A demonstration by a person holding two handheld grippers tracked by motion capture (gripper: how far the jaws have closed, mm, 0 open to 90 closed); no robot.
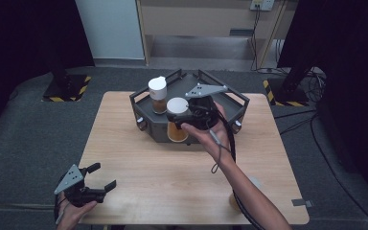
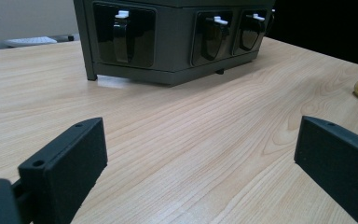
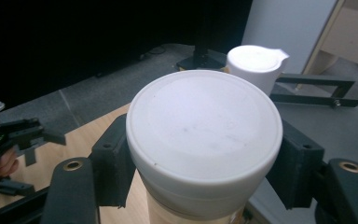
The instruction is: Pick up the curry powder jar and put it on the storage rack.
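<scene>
Now we see the right tool (image 1: 181, 118) holding a jar (image 1: 177, 125) with a white lid (image 3: 204, 126) and something orange-brown inside. Its two black jaws squeeze the jar just under the lid, one on each side. The jar is up in the air, in front of the near side of the dark grey tray (image 1: 145, 111), not resting on the bench (image 1: 172, 187). A second jar (image 1: 157, 94) with a white cap stands in the tray, just behind the held one. The left tool (image 1: 101, 178) sits low at the near left corner of the bench, well apart from both jars. Its jaws are spread wide with nothing between them. From the left tool we see the side of the tray ahead of it.
</scene>
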